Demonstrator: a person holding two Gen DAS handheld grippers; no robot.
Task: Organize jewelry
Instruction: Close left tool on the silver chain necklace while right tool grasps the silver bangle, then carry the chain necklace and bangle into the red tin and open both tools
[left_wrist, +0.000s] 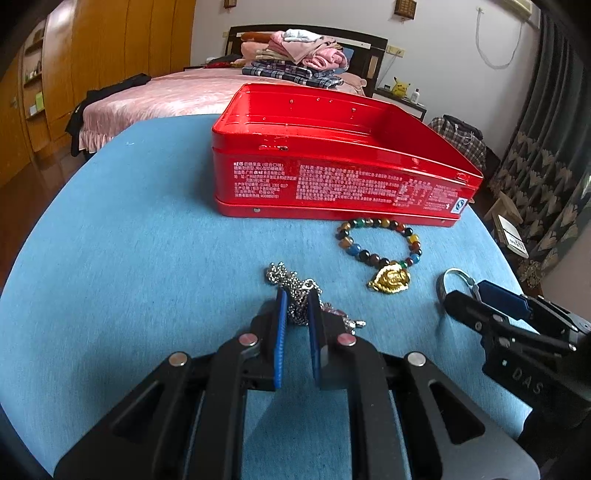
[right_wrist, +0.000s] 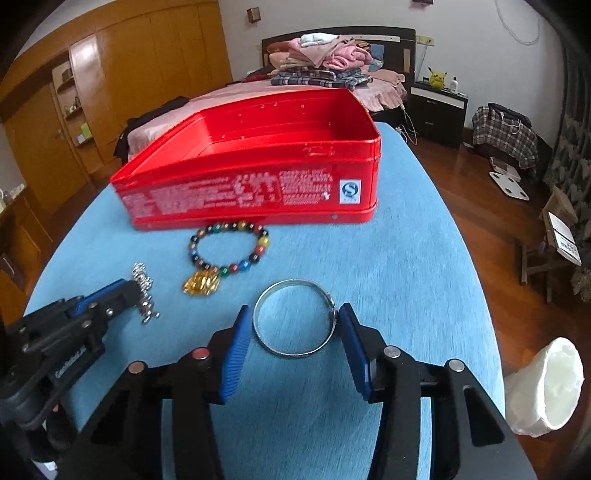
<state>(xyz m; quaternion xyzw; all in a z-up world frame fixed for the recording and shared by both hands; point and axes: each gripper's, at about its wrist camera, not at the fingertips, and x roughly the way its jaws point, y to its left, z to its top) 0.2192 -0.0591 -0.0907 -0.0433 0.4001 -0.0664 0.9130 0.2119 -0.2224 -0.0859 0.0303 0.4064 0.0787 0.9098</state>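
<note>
An open red tin box (left_wrist: 332, 177) (right_wrist: 251, 184) stands on the blue tablecloth. In front of it lies a coloured bead bracelet (left_wrist: 380, 240) (right_wrist: 231, 245) with a gold pendant (left_wrist: 389, 282) (right_wrist: 202, 283). My left gripper (left_wrist: 297, 299) (right_wrist: 138, 291) has its jaws narrowly apart around a bunched silver chain necklace (left_wrist: 291, 291) (right_wrist: 144, 284) on the cloth. My right gripper (right_wrist: 293, 317) (left_wrist: 461, 291) is open around a silver bangle (right_wrist: 295, 317) (left_wrist: 448, 280) lying flat; its right pad (right_wrist: 351, 332) touches the bangle's clasp.
The blue tablecloth (left_wrist: 129, 240) (right_wrist: 406, 258) covers a rounded table with edges dropping off left and right. A white bin (right_wrist: 543, 387) stands on the wooden floor at the right. A bed with folded clothes (left_wrist: 295, 55) is behind the table.
</note>
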